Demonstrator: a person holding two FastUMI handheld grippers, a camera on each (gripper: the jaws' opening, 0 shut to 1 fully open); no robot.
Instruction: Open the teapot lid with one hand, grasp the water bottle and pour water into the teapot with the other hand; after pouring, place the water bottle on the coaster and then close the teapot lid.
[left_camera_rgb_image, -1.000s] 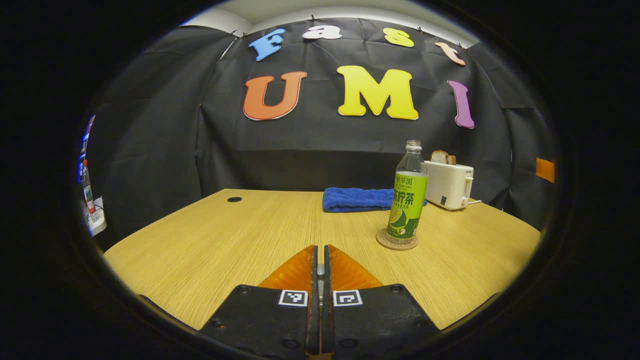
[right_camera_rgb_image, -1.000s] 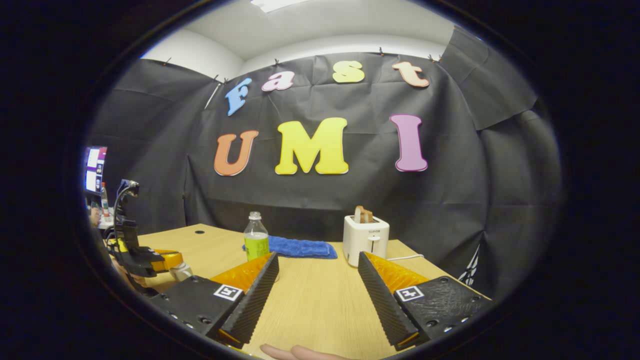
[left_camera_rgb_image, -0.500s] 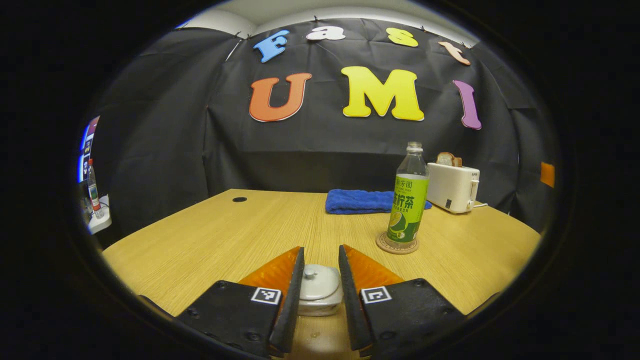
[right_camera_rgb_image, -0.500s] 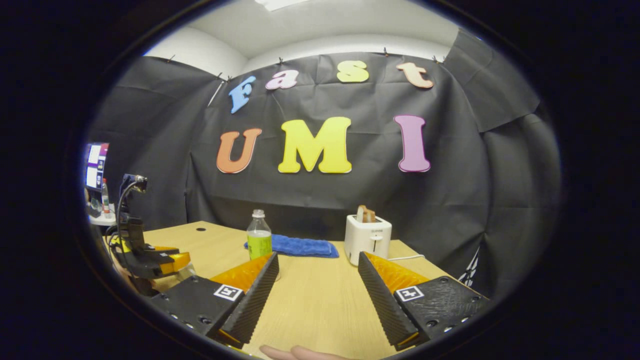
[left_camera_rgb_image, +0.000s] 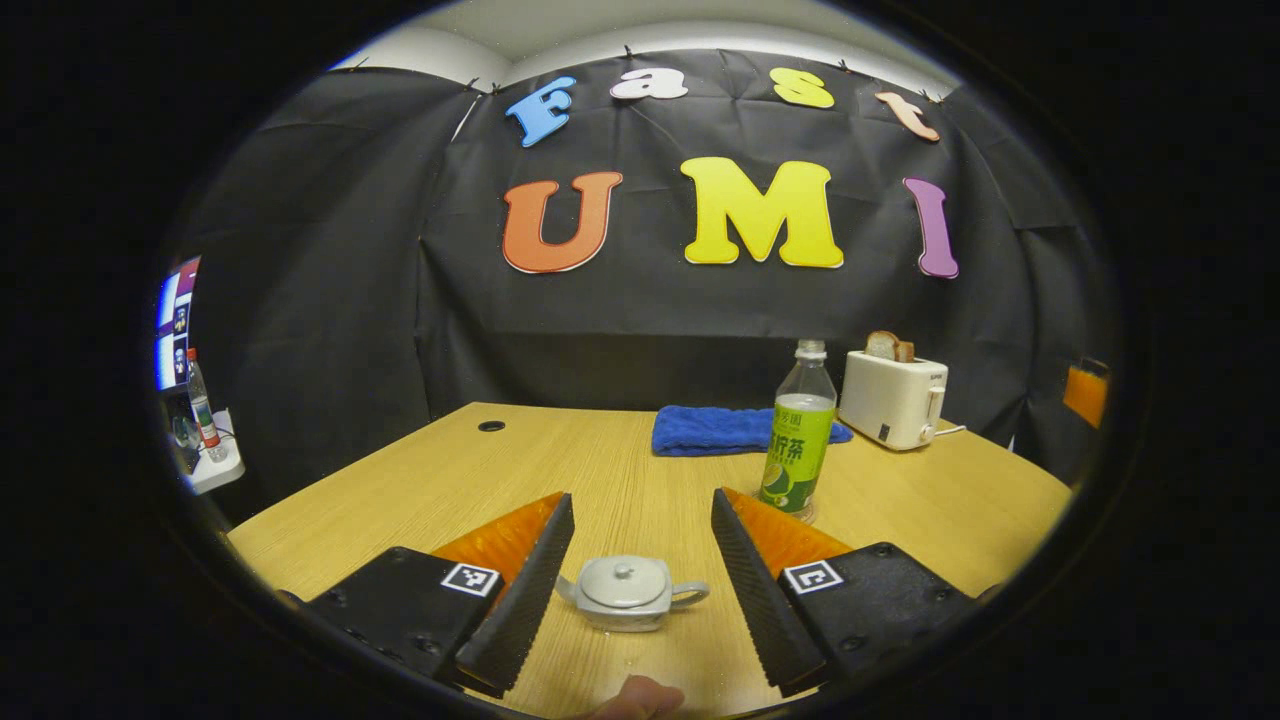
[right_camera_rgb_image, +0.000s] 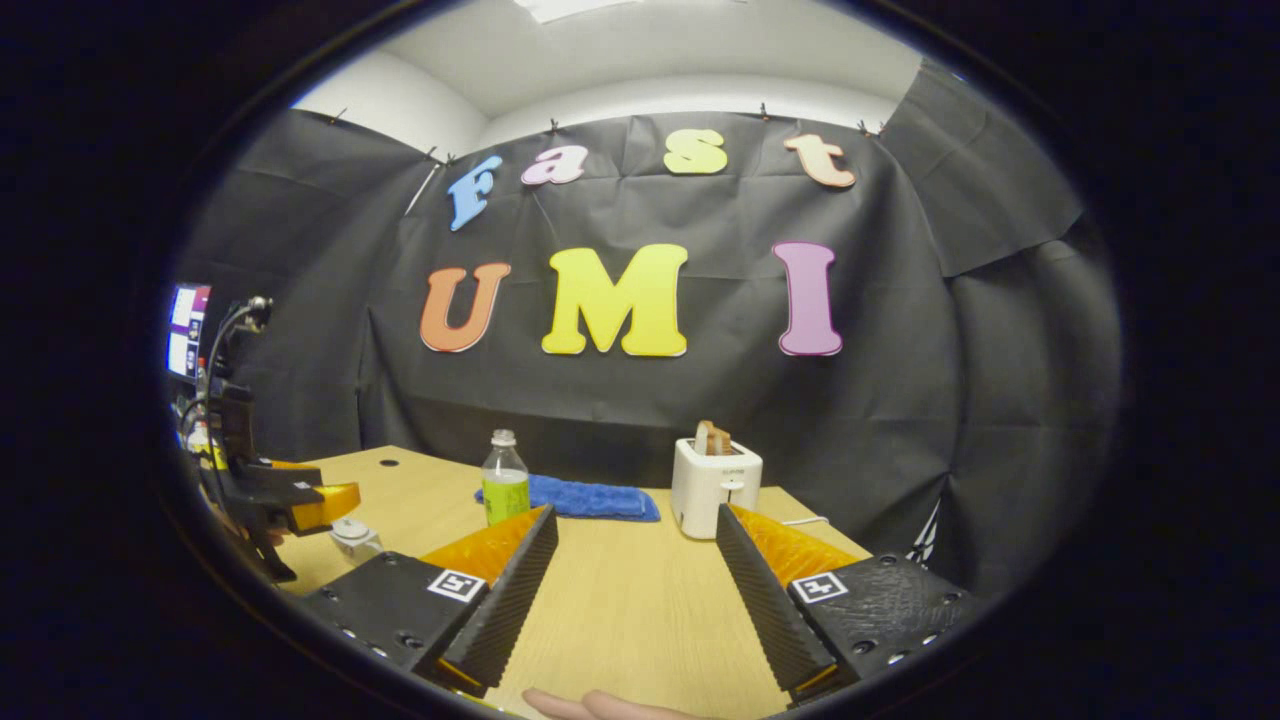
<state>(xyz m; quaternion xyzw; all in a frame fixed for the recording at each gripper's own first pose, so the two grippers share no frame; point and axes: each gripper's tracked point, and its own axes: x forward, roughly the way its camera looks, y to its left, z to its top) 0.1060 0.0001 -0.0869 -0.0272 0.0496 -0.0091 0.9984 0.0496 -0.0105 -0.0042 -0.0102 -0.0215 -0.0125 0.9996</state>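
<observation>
Currently listed, left gripper view: left gripper (left_camera_rgb_image: 635, 545), fingers spread wide, nothing between them in contact. Small pale grey ceramic teapot (left_camera_rgb_image: 630, 594) with its knobbed lid (left_camera_rgb_image: 624, 582) seated on top, standing on the light wooden table (left_camera_rgb_image: 420, 490) in the gap between the two fingers, clear of both, spout toward one finger and handle toward the other. Clear plastic water bottle with a green label (left_camera_rgb_image: 796, 438), upright, beyond the right-hand finger, its base hidden by that finger so the coaster cannot be told. Folded blue towel (left_camera_rgb_image: 722, 429) lying behind the bottle near the far table edge. White toaster with bread slices in it (left_camera_rgb_image: 893, 397) beside the towel, close to the far right corner. Broad bare tabletop to the left of the teapot, running out to the near left edge.

Right gripper view: right gripper (right_camera_rgb_image: 635, 540), fingers held wide apart over bare wood, gripping nothing. Open table ahead up to the toaster (right_camera_rgb_image: 714, 487). Left gripper (right_camera_rgb_image: 300, 497) farther off at the left edge, raised above the teapot (right_camera_rgb_image: 355, 536). Bottle (right_camera_rgb_image: 505, 490) upright, well apart from both grippers. A fingertip (right_camera_rgb_image: 590, 705) at the bottom edge.
</observation>
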